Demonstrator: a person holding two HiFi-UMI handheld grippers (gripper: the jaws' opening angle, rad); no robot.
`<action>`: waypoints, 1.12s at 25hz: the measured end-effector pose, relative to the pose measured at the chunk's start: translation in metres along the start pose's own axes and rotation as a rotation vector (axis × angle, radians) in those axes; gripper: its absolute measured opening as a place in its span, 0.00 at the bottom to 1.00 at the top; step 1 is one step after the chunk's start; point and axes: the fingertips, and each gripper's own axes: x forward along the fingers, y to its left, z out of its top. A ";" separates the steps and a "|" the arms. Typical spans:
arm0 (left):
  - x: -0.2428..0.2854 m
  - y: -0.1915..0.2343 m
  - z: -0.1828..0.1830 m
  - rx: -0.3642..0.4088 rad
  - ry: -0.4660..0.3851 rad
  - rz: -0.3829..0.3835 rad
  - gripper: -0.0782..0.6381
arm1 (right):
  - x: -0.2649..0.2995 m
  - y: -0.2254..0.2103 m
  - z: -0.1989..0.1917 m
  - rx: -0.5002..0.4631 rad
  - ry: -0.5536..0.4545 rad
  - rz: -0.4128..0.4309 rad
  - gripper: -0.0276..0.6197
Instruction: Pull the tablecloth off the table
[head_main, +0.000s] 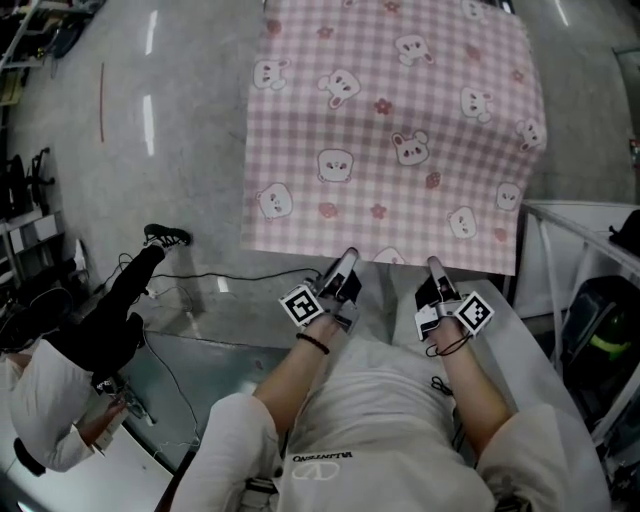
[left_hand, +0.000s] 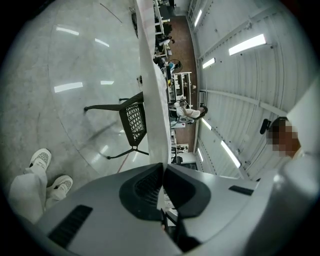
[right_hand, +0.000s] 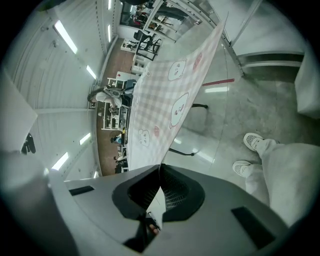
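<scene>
Gripping the near edge of the pink checked tablecloth (head_main: 390, 130), the left gripper (head_main: 346, 258) has its jaws closed tight on the fabric, which runs up out of the pinch as a thin pale sheet seen edge-on in the left gripper view; the right gripper (head_main: 436, 266) is clamped the same way on that same edge, further to the right along it, its jaws together with the cloth between them and the bunny-printed face showing in the right gripper view; the tablecloth spreads flat away from the person, its near edge at the two grippers, with polished grey floor (head_main: 190, 90) showing past its left and right sides; a black mesh chair (left_hand: 133, 120) stands on the floor to the left of the tablecloth; a white frame (head_main: 575, 228) stands off the tablecloth's near right corner; a seated person in black trousers and a white top (head_main: 85, 345) is well to the left of the tablecloth, near its lower corner.
</scene>
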 end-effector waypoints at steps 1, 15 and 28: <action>0.001 -0.003 0.001 0.002 0.000 -0.006 0.11 | 0.000 0.003 0.000 -0.001 -0.001 -0.001 0.06; 0.064 -0.221 0.039 -0.122 0.016 0.215 0.11 | -0.040 0.228 0.080 0.121 0.062 -0.168 0.06; 0.086 -0.183 0.063 -0.097 0.033 0.289 0.11 | 0.013 0.208 0.089 0.164 0.116 -0.133 0.06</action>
